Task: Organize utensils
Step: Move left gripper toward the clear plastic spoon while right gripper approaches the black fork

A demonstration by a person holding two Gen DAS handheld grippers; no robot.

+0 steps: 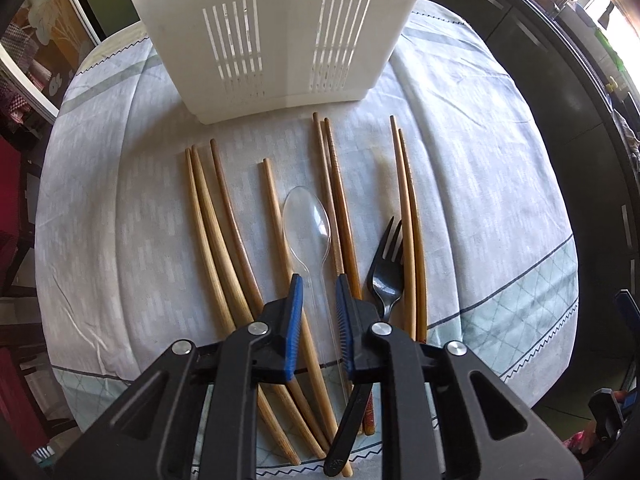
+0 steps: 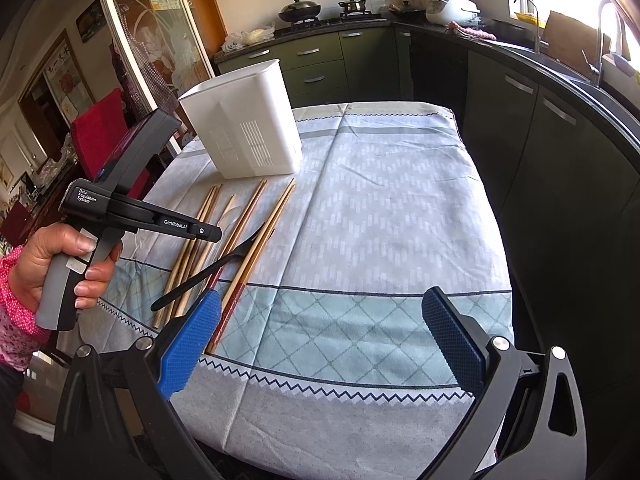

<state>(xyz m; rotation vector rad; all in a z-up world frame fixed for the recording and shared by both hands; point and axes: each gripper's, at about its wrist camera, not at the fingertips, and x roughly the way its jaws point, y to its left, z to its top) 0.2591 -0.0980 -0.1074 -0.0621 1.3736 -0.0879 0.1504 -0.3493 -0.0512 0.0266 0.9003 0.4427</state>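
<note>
A white slotted utensil holder (image 1: 276, 40) stands upright at the far side of the table; it also shows in the right wrist view (image 2: 244, 124). In front of it lie several wooden chopsticks (image 1: 224, 232), a clear plastic spoon (image 1: 306, 216) and a black plastic fork (image 1: 386, 276). My left gripper (image 1: 319, 292) hovers just above the spoon's handle, jaws narrowly apart on either side of it, not touching. My right gripper (image 2: 322, 312) is wide open and empty near the table's front edge, right of the chopsticks (image 2: 256, 240) and fork (image 2: 216, 268).
The table has a pale blue patterned cloth (image 2: 380, 200). A red chair (image 2: 104, 128) stands at the table's left. Dark kitchen cabinets (image 2: 540, 128) with a sink run along the right. The hand-held left gripper body (image 2: 132, 208) is over the table's left edge.
</note>
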